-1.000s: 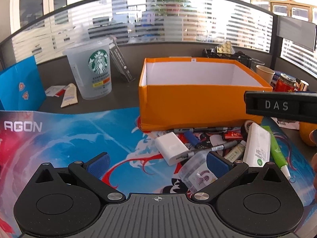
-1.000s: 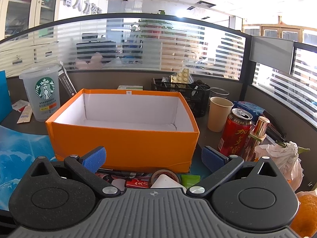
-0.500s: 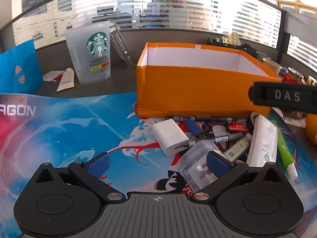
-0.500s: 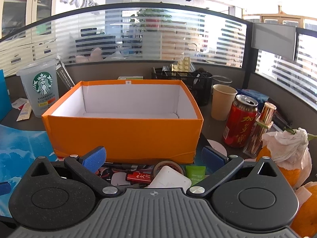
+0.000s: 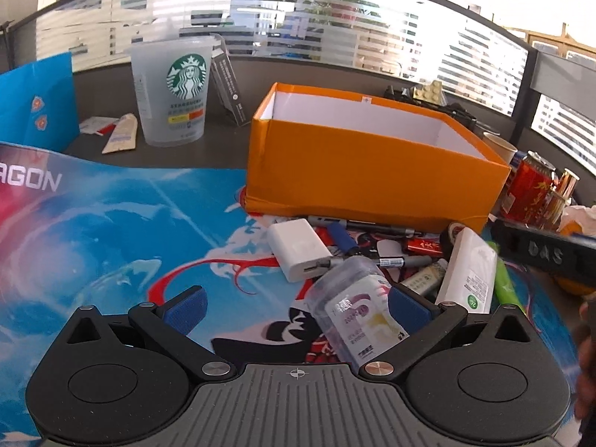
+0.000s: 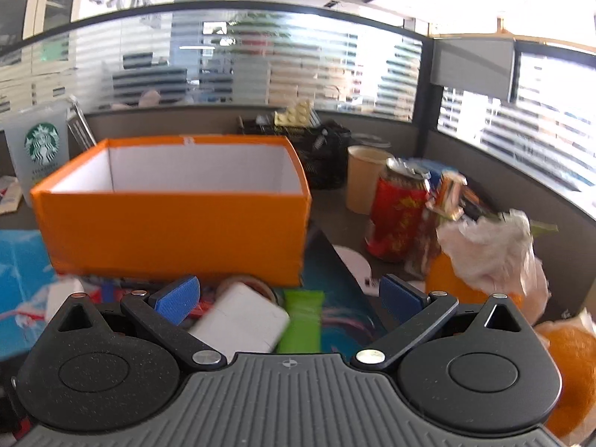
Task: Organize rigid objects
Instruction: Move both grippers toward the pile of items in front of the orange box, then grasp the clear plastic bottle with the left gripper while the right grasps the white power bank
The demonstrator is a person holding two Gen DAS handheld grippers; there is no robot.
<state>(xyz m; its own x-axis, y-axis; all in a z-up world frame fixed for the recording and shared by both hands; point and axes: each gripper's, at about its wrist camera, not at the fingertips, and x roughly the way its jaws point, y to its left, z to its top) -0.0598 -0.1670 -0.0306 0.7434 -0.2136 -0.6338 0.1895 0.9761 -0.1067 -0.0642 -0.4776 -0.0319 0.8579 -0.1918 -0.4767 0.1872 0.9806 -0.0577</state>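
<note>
Several small things lie piled on the mat (image 5: 111, 231) just in front of the orange box (image 5: 357, 175): a clear bottle (image 5: 354, 301), a white charger (image 5: 298, 247), a white pack (image 5: 469, 272), pens and a green tube (image 5: 504, 279). Left gripper (image 5: 294, 307) is spread wide, its right pad beside the bottle, not clamping it. Right gripper (image 6: 287, 296) is also wide apart, holding nothing, above the white pack and tube. Beyond stand a Starbucks cup (image 5: 175, 89) and a red can (image 6: 400, 212) on the desk.

The orange box (image 5: 372, 175) looks like smooth paper card. The jar (image 5: 354, 298) is clear shiny plastic. The red can (image 6: 398, 216) is shiny metal.
</note>
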